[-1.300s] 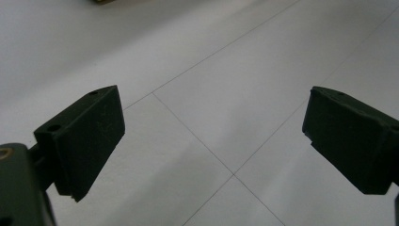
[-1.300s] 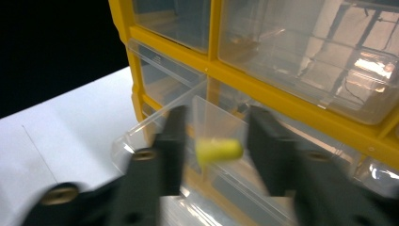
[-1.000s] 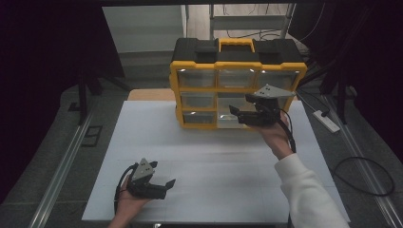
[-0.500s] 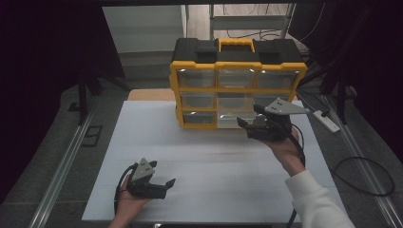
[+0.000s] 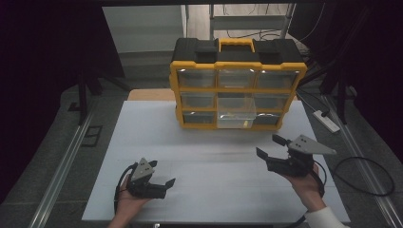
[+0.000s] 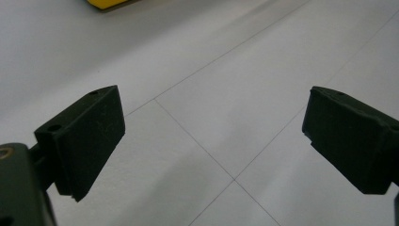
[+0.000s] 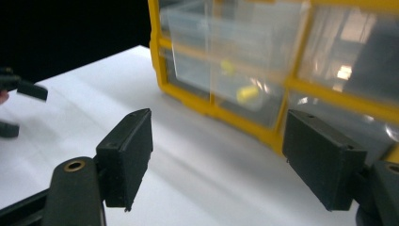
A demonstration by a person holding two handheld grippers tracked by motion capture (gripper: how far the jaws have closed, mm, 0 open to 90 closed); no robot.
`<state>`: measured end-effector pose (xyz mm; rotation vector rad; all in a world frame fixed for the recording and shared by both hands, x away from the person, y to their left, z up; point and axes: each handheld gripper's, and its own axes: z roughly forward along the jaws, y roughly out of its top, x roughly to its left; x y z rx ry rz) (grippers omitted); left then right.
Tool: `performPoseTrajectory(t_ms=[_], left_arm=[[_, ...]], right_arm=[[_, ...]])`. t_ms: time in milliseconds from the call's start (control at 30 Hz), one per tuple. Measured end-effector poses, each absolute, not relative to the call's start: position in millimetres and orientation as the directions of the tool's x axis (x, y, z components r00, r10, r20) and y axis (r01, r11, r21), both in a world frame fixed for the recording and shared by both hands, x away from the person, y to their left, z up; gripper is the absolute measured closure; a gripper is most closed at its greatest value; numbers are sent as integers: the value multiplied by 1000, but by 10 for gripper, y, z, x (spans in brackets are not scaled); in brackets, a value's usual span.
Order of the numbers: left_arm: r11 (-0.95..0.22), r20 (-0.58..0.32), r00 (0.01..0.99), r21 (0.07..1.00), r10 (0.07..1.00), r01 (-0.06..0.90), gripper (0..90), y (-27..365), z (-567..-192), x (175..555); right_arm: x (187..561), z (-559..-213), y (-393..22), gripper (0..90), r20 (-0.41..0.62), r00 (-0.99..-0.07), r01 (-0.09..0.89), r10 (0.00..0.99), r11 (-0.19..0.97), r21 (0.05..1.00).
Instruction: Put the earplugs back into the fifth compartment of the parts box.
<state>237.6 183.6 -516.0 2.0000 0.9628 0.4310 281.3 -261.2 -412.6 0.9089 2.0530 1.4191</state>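
A yellow and black drawer organizer [image 5: 237, 88] stands at the back of the white table [image 5: 142, 123]. One clear drawer [image 5: 236, 113] in its middle column is pulled out; in the right gripper view the drawer [image 7: 221, 61] holds small yellow pieces [image 7: 247, 94]. My right gripper [image 5: 269, 145] hovers in front of the organizer's right side, apart from it, its jaws open and empty [image 7: 219, 155]. Near the front left edge, my left gripper [image 5: 161, 173] rests in the hand, also open with nothing between its fingers [image 6: 214, 141].
A white power strip [image 5: 326, 120] and a looped black cable [image 5: 366, 175] lie on the floor to the right. Metal rails [image 5: 62, 166] run along the table's left side. Bare table surface stretches between the two grippers.
My right gripper has drawn back from the organizer's drawers toward the near right of the table and sunk lower. The left gripper has stayed in place.
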Motion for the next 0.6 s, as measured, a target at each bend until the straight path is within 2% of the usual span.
performPoseTrajectory(t_ms=[167, 200, 333, 600], left_arm=[[-340, -51, 644, 816, 763, 468, 63, 1827, -5159, 2386], [-341, -51, 644, 815, 764, 468, 63, 1825, -5160, 2389], [-341, -49, 642, 815, 765, 468, 63, 1831, -5163, 2391], [-329, -58, 639, 820, 767, 469, 64, 1854, -5157, 2399]], right_arm=[[2660, -4376, -2807, 258, 17, -651, 297, 759, 235, 925], [2610, -4523, -2873, 259, 43, -645, 328, 763, 226, 917], [2564, -4719, -2951, 259, 47, -642, 351, 766, 238, 906], [2600, -4921, -3065, 259, 49, -626, 384, 778, 254, 888]])
